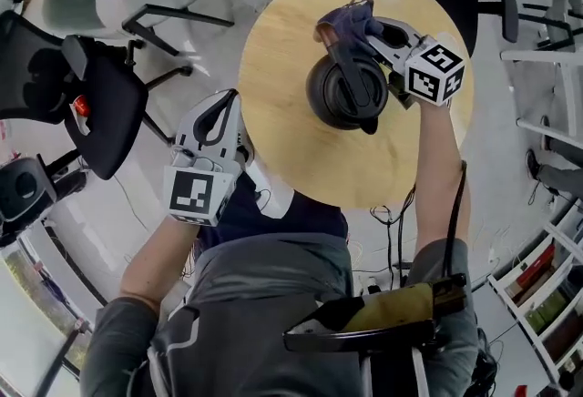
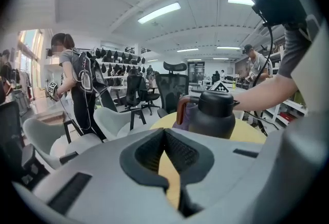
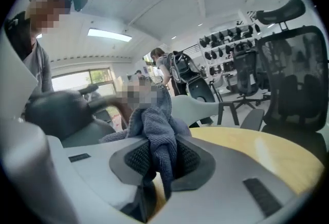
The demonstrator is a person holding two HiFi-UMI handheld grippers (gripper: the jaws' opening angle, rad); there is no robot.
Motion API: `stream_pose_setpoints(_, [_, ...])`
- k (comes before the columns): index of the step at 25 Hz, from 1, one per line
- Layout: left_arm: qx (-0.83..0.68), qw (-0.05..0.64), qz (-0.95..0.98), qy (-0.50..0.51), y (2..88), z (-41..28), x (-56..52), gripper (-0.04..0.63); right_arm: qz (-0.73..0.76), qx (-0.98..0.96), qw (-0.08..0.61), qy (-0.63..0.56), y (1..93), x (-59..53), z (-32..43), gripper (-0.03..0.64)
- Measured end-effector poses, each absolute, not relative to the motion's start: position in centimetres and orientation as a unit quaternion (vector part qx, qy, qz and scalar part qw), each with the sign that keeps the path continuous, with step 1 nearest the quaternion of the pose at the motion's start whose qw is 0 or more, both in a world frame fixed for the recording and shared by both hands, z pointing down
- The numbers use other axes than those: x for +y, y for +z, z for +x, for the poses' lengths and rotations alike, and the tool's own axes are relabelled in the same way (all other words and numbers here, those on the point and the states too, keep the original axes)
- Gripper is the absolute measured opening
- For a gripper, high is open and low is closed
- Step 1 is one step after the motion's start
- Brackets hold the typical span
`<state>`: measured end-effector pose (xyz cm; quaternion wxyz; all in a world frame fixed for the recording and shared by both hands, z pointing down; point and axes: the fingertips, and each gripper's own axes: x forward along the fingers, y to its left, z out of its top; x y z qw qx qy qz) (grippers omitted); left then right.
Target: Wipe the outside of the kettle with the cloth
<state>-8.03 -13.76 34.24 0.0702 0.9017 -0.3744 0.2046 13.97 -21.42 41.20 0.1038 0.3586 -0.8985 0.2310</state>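
Kettle stands on the table toward its far right edge. The right gripper, clamped on the cloth, holds it at the kettle's far side by the handle. The left gripper, jaws together and empty, hangs off the table's left edge. Wiping looks under way, but how much is already wiped doesn't show.

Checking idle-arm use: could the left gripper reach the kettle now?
Probably yes: the left gripper hovers shut beside the table, with only bare wood between it and the kettle.
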Motion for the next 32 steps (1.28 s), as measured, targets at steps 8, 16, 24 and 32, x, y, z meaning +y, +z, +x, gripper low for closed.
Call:
stream_pose_setpoints(8, [-0.328,0.054,0.923,0.194,28.0,-6.7,-16.4,0.009,0.455,-0.864,0.04,0.21,31.1,-18.6,17.6,0.096])
stream_pose_setpoints(16, [-0.239,0.003,0.964,0.112,20.8,-4.4,-17.5,0.009,0.544,-0.825,-0.023,0.155,20.9,-14.0,18.6,0.096])
stream_pose_setpoints(24, [-0.151,-0.041,0.986,0.057,13.0,-2.4,-18.2,0.009,0.595,-0.8,0.002,0.077,13.4,-10.5,18.2,0.097])
stream_pose_setpoints(32, [-0.056,-0.047,0.997,0.025,9.5,-1.8,-14.1,0.009,0.633,-0.771,0.001,0.063,9.1,-6.8,15.5,0.097])
